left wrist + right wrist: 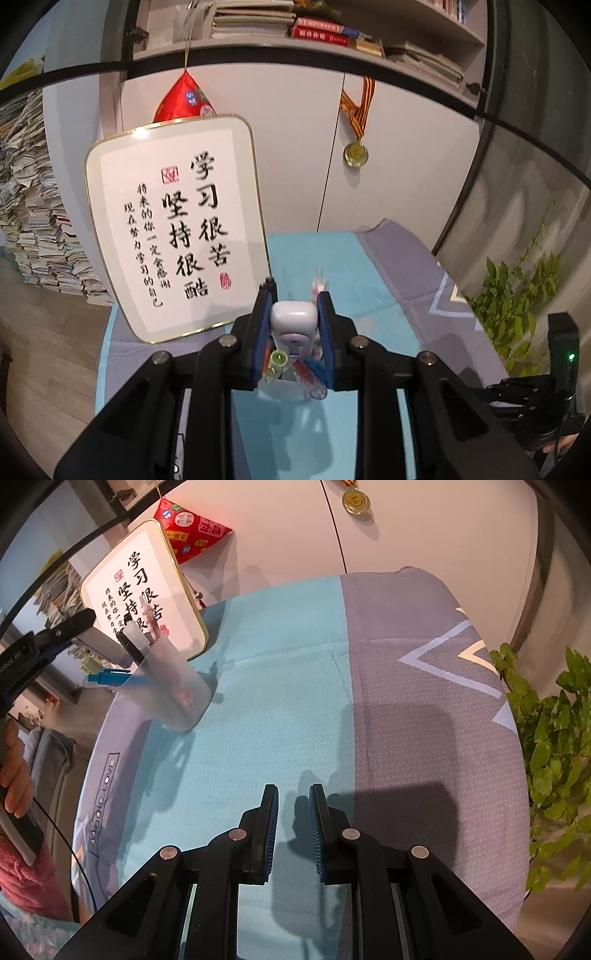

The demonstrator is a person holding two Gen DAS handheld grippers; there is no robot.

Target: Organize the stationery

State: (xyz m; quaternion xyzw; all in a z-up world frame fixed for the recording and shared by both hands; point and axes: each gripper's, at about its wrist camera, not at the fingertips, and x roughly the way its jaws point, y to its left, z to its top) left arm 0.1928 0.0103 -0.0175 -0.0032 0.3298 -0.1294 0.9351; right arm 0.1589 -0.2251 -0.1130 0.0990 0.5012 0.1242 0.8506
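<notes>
Left wrist view: left tongs (294, 314) clamped on a white and lilac correction-tape dispenser (294, 325), poised above the frosted translucent plastic pen cup (291, 387), which holds a green-capped marker (277, 360) and a red pen (304, 371).

Right wrist view: right tongs (293, 805) nearly together, holding nothing, over the teal and grey cloth-covered bench (295, 672). The cup stands beside the gold-rimmed calligraphy plaque (140, 590). No loose stationery is visible on the cloth, so the task looks nearly done: the dispenser is not yet in.
</notes>
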